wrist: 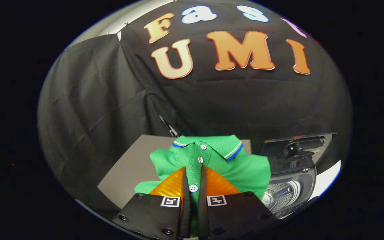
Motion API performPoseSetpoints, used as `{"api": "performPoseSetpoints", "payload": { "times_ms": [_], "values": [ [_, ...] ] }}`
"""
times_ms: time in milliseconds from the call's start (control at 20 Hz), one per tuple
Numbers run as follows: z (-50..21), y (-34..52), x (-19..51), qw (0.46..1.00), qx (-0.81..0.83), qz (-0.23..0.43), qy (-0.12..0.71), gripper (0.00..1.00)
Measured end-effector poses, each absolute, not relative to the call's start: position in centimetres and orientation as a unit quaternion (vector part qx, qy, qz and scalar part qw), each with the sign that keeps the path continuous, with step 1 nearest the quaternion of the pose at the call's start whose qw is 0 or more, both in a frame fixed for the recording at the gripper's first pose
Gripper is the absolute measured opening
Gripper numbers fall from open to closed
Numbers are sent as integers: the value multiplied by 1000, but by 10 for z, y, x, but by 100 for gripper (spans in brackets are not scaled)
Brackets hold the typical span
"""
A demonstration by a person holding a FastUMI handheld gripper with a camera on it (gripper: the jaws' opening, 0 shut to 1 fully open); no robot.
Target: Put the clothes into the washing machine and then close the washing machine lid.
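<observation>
A green polo shirt (245, 170) with a striped collar and white buttons lies bunched over the grey tabletop (125, 173). My gripper (194, 167) is shut on the shirt: its two fingers pinch the button placket just below the collar. To the right of the shirt stands the washing machine (307, 180), top loading. Its dark lid (295, 150) is raised and leans back, and the ribbed drum (283, 195) shows through the open mouth. The shirt's right sleeve reaches almost to the machine's rim.
Black cloth walls close the booth behind and to the left of the table. The bare grey tabletop extends left of the shirt. A pale strip of the machine's top (327, 178) runs along its far right side.
</observation>
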State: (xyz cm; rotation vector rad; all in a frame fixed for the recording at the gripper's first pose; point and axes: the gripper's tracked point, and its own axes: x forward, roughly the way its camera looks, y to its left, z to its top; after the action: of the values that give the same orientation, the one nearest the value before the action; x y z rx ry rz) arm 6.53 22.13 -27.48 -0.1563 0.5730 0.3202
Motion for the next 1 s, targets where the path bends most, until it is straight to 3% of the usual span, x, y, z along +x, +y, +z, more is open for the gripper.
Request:
{"api": "performPoseSetpoints", "payload": {
  "times_ms": [400,1000],
  "values": [
    [-198,86,72,973,-19,51,224,16],
    [-187,-50,68,979,5,-62,193,16]
  ]
}}
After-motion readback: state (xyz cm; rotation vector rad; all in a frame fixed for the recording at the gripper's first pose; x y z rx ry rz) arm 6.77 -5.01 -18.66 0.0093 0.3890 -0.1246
